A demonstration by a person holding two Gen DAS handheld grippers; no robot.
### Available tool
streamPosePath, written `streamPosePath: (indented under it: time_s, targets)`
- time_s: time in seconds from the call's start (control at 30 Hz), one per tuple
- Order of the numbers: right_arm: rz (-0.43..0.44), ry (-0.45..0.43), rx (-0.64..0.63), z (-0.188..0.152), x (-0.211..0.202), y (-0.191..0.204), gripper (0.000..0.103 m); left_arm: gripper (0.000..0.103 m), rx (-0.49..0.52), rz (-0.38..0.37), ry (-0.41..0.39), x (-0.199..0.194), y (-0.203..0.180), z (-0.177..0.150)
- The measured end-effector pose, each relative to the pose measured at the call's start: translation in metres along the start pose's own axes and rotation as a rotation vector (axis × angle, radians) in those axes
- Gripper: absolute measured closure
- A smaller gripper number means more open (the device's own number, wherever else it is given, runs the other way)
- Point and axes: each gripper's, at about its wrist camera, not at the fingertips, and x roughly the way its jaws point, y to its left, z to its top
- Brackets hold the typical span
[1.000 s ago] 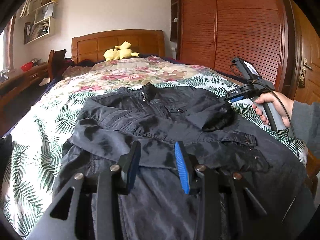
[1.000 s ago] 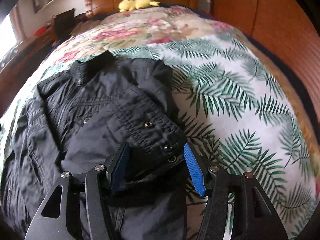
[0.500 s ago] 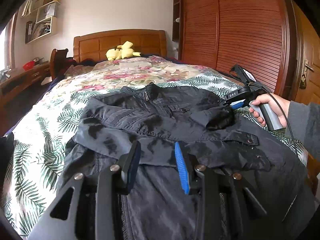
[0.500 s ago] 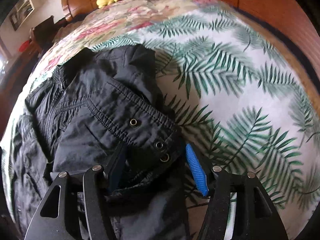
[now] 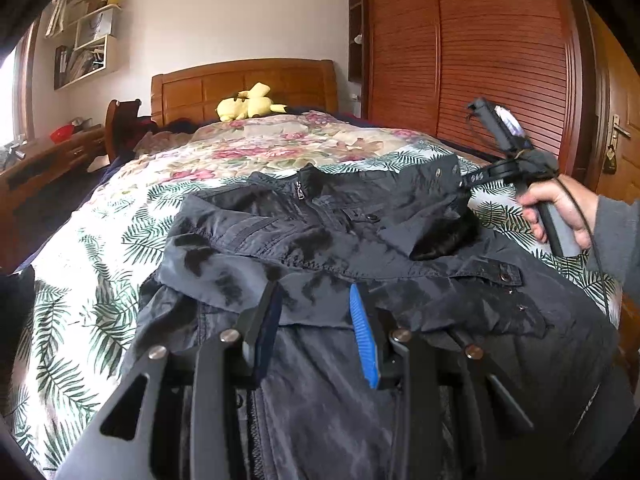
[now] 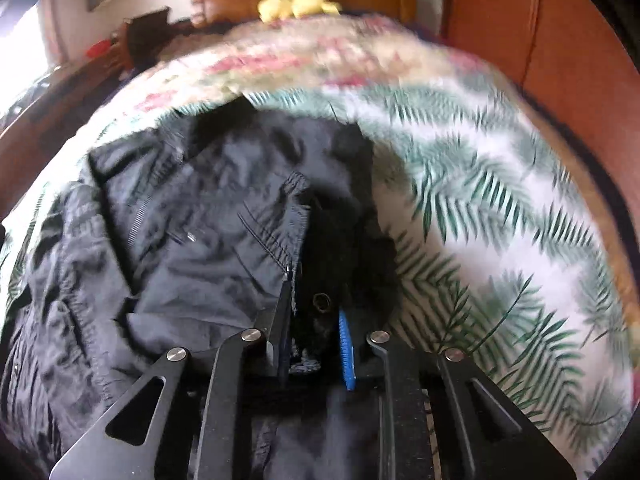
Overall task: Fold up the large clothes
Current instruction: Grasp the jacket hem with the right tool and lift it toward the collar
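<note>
Right gripper (image 6: 314, 316) is pinching the jacket (image 5: 360, 248) cuff w/ snap, far right on the bed (image 5: 120, 216). Left gripper (image 5: 316, 320) is hovering unclenched, near hem.

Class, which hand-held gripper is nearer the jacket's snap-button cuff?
Right. The right hand-held gripper is clamped on the snap-button cuff; the left hand-held gripper sits open over the jacket, apart from the cuff.

Black jacket (image 5: 360, 248) lies front-up on the bed, collar toward the headboard, zipper closed at the neck. One sleeve lies folded across the chest. The snap-studded cuff (image 6: 320, 300) on the other side is lifted off the bedspread, fabric creased.
</note>
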Motion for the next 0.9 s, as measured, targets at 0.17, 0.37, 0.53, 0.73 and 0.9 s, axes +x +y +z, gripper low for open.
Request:
streamPosePath:
  time_s: [0.17,0.37,0.53,0.73,0.9]
  targets:
    - [-0.068,-0.133,-0.076,0.01,-0.039,0.016,0.086,0.069,0.003,0.014,-0.001,-0.004,0.002,-0.003]
    - [0.019,-0.199,-0.119,0.014,-0.073,0.044,0.086,0.069,-0.002,0.034,-0.004,-0.011,0.005,-0.005]
    - [0.092,-0.227,-0.169,0.002,-0.094,0.078,0.086,0.069,-0.005,0.048,-0.013,-0.019,0.007,-0.007]
    - [0.189,-0.237,-0.21,-0.02,-0.121,0.112,0.086,0.069,-0.015,0.053,-0.017,-0.029,0.009,-0.01]
    - [0.246,-0.231,-0.208,-0.044,-0.138,0.125,0.086,0.069,-0.022,0.053,-0.017,-0.036,0.007,-0.014]
